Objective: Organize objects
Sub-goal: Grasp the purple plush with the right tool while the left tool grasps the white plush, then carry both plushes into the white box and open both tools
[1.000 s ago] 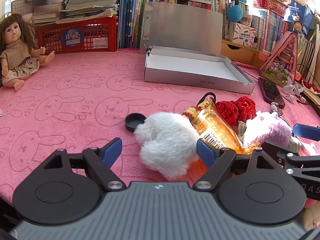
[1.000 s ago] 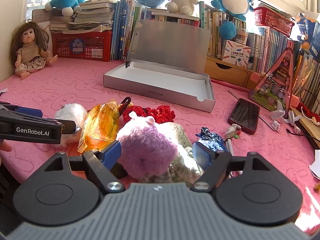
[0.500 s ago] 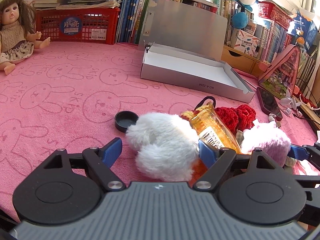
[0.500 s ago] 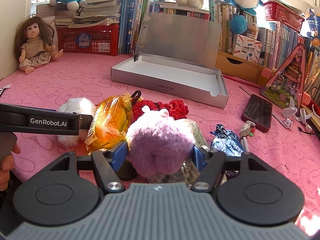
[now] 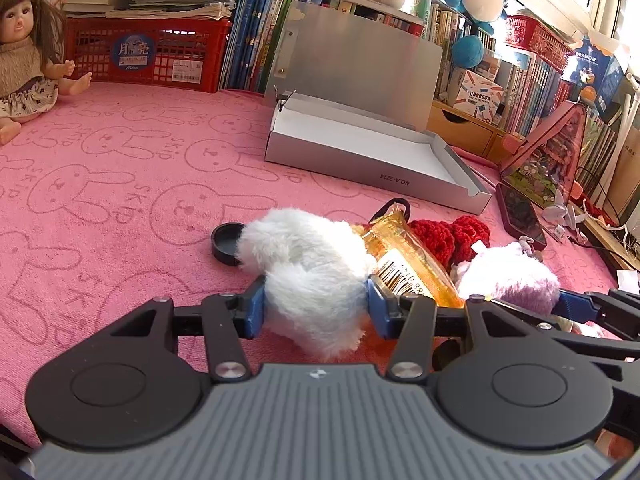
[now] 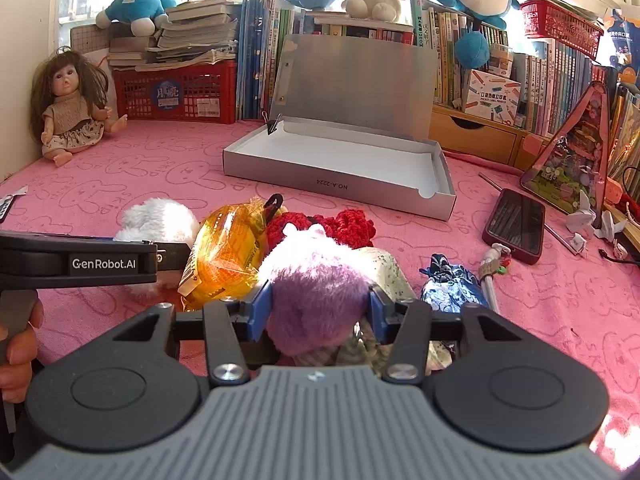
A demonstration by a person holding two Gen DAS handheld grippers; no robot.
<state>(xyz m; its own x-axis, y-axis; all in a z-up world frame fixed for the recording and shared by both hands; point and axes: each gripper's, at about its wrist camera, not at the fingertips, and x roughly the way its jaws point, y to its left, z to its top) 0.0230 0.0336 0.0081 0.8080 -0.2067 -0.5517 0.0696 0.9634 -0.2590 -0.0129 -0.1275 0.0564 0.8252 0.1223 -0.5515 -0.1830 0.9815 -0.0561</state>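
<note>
Since the earlier frame, both hand-held grippers are narrowing from wide open onto soft toys. The left hand-held gripper [image 5: 316, 307] is closing, its blue pads pressing the flanks of the white fluffy toy [image 5: 310, 276], which is lying on the pink surface [image 5: 120, 184] just beside a black cap [image 5: 225, 239]. The right hand-held gripper [image 6: 318, 312] is closing on the purple fluffy toy [image 6: 316, 280], pads touching both its sides. An orange packet [image 6: 226, 256] is lying between the two toys. The open silver box [image 6: 340, 184] is standing well beyond.
</note>
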